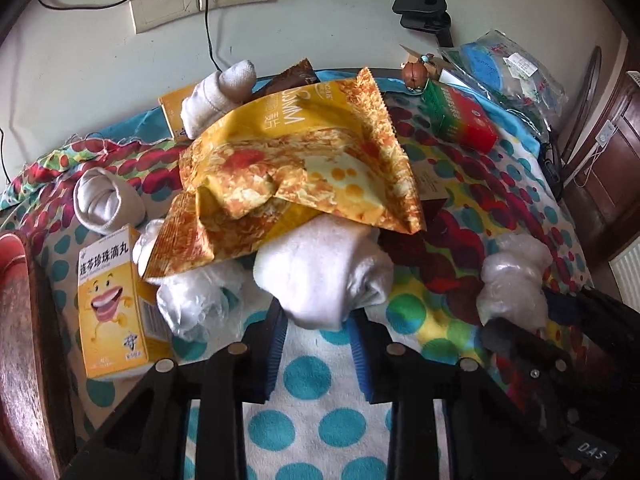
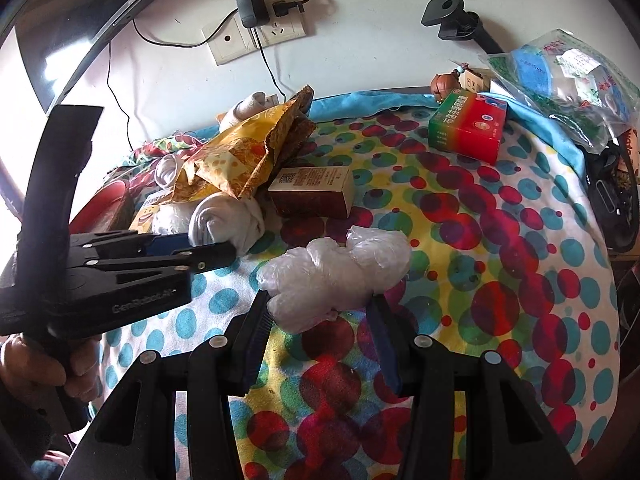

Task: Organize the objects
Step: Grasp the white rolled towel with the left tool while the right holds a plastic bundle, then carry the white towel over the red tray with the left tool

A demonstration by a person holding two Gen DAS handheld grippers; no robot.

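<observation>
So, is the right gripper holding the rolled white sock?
No, the right gripper is shut on the crumpled plastic bag; the rolled white sock lies farther left.

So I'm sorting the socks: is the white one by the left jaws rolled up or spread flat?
Rolled up: the white sock is a tight bundle, clamped between the left jaws.

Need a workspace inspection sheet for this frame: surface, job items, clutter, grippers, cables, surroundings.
Surface: dotted towel covers the table.
Job's things: rolled white sock; crumpled plastic bag; yellow snack bag lying over the pile.
Clutter: yellow box, brown box, red-green box, two more socks, a figurine.
Grippers: left gripper shut on the sock; right gripper shut on the plastic bag.
Cables: black cable hanging from the wall socket.
Surroundings: white wall, dark wooden door at right.
</observation>
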